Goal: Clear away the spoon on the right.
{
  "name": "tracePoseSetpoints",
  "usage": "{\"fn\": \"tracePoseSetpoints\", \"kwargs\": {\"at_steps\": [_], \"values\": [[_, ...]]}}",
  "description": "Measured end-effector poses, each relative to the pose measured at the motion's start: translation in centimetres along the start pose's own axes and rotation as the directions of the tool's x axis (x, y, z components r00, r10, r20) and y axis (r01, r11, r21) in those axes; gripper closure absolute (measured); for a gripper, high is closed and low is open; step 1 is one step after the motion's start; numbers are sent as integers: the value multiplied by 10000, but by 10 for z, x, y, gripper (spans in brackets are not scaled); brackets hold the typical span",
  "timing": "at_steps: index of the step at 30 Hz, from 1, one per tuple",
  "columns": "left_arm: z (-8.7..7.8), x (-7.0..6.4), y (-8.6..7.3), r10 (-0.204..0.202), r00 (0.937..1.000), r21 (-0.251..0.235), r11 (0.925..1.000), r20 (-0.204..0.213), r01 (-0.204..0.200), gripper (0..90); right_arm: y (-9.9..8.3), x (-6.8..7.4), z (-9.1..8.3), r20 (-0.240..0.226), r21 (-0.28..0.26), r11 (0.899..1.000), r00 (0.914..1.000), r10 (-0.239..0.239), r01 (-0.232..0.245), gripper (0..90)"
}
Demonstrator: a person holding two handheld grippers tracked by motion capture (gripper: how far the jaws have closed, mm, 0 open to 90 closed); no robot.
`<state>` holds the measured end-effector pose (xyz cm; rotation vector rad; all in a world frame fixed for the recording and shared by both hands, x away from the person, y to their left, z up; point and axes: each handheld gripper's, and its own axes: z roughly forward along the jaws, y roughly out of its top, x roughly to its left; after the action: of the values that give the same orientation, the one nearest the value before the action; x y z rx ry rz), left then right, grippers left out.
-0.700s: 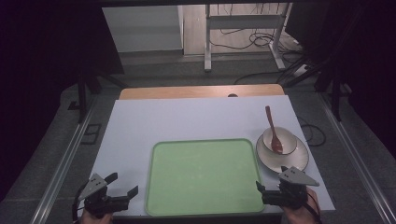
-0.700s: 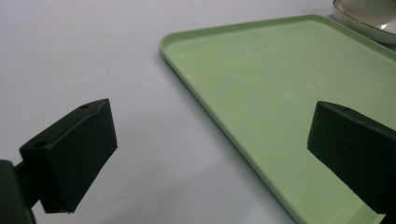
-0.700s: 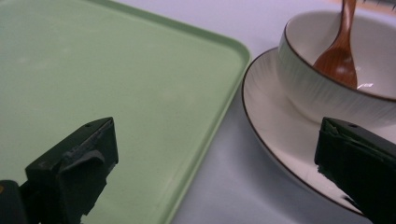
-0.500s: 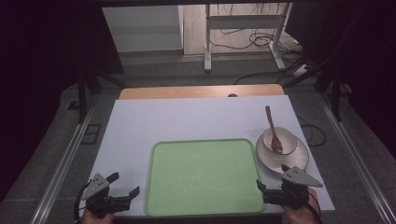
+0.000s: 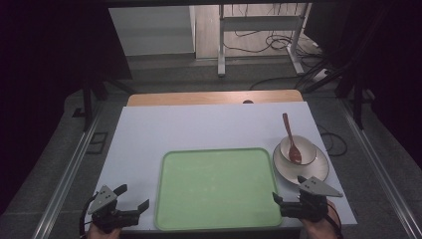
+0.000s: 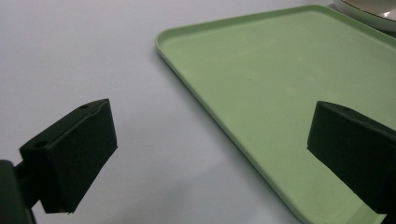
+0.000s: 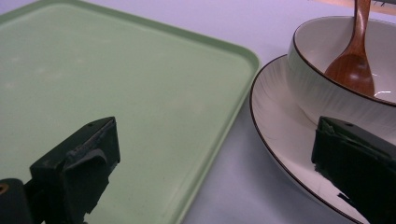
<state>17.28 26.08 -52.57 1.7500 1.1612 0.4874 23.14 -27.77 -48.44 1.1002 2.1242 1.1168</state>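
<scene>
Green tray, with a bowl, saucer and spoon at its right

A pale green tray [image 5: 216, 186] lies flat at the near middle of the white table top, rectangular with rounded corners and a low raised rim, its long sides running across the table, its inside bare; just beside its right edge sits a cream saucer [image 5: 313, 170] with a thin dark rim line, apart from the tray by a narrow strip of table; a cream bowl [image 5: 304, 145] with the same dark rim stands upright on the saucer; a reddish-brown wooden spoon [image 5: 290, 139] rests in the bowl, its scoop down inside, its handle leaning over the far rim and pointing away.
</scene>
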Motion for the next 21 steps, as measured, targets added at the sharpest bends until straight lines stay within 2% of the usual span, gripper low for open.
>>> {"fn": "tracePoseSetpoints", "kwargs": {"at_steps": [11, 21], "values": [[-1, 0, 0, -31, 10000, -50, 10000, -69, 31, 10, 5, -4, 1, 116, 116, 9994, 9994, -339, 337, 14], [-1, 1, 0, -59, 9999, -76, 10000, -96, 58, 10, 11, -9, 3, -40, -126, 9999, 10000, 36, -36, 10]]}}
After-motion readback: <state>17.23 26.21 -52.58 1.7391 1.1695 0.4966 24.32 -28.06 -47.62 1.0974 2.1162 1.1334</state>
